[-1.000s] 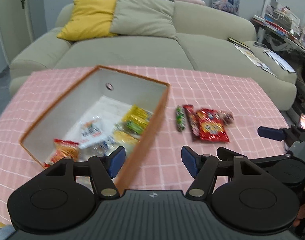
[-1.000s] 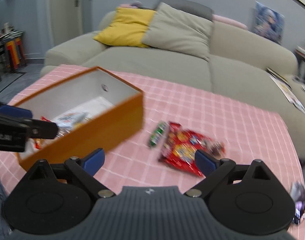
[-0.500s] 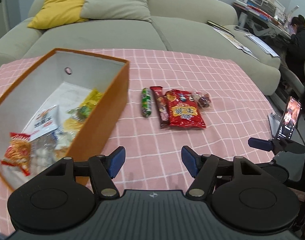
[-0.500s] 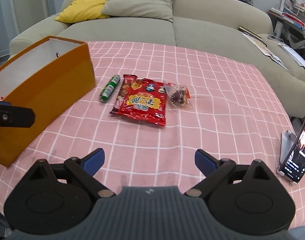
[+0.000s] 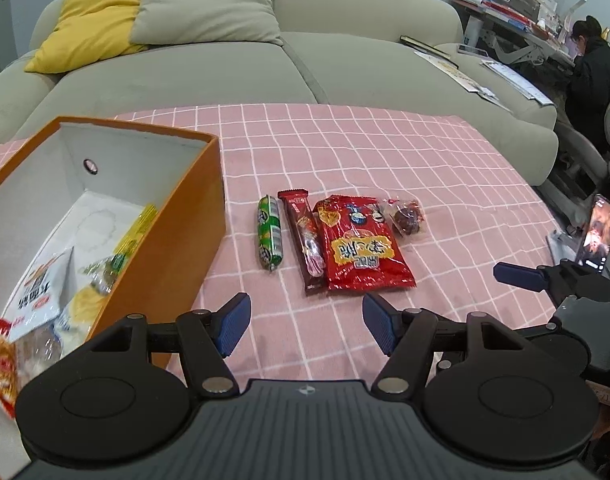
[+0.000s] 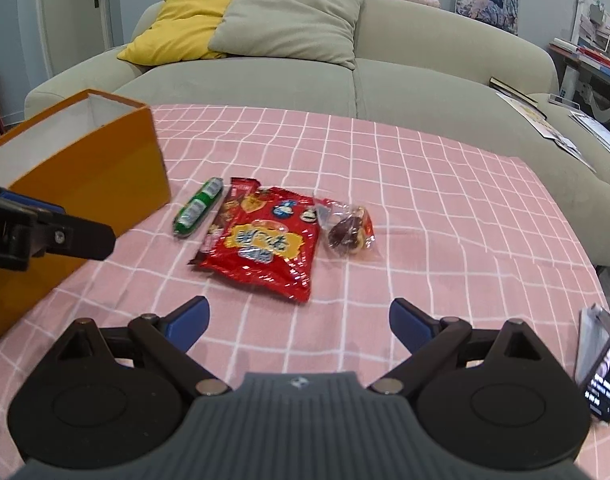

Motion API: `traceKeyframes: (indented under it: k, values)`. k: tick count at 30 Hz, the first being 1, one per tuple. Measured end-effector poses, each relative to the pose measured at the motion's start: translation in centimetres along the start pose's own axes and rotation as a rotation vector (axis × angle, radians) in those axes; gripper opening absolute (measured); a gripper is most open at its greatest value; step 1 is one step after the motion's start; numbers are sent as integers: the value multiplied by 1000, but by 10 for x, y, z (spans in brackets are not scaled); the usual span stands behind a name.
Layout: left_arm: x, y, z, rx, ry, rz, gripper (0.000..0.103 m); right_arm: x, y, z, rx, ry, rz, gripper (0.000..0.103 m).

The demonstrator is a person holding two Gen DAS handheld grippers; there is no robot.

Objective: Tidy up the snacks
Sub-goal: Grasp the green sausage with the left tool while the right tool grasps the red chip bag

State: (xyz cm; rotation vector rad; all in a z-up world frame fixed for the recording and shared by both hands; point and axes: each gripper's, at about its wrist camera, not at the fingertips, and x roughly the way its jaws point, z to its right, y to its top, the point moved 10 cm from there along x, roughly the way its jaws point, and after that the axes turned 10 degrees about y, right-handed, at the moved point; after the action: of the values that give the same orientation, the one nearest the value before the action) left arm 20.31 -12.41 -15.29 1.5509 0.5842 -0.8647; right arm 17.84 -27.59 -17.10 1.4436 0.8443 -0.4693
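Both tools released, left tool [image 5: 306, 322] and right tool [image 6: 299, 322] above the worktop [image 6: 425, 208]; red snack bag [image 6: 265, 240] beside the orange box [image 5: 185, 240].

Bare cloth [image 5: 305, 332] before snacks [image 5: 361, 244]

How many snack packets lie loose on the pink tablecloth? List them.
4, in one row beside the orange box: green sausage tube, brown bar wrapper, red foil bag, clear wrapped date.

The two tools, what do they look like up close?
Both match. The left tool and right tool each have a black ribbed body with a small round emblem, two round black discs, angular black linkage arms with silver pins, and blue ridged pads on the fingertips.
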Motion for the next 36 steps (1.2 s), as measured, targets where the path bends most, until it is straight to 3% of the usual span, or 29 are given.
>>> traceKeyframes:
  k: [7, 15, 17, 24, 34, 36]
  values:
    - [27, 11, -4, 22, 30, -5, 75, 23, 9, 20, -10, -15, -11, 91]
    - [55, 21, -5, 25, 42, -11, 74, 46, 26, 16, -41, 19, -7, 91]
    - [64, 25, -5, 25, 55, -17, 72, 53, 28, 15, -28, 33, -19, 87]
    - [96, 29, -2, 46, 80, -36, 57, 73, 33, 2, 75, 89, -38, 83]
    - [123, 25, -9, -5, 80, -91, 29, 99, 32, -7, 111, 77, -62, 92]
    - [123, 24, -8, -10, 71, -87, 25, 101, 31, -7, 122, 85, -71, 84]
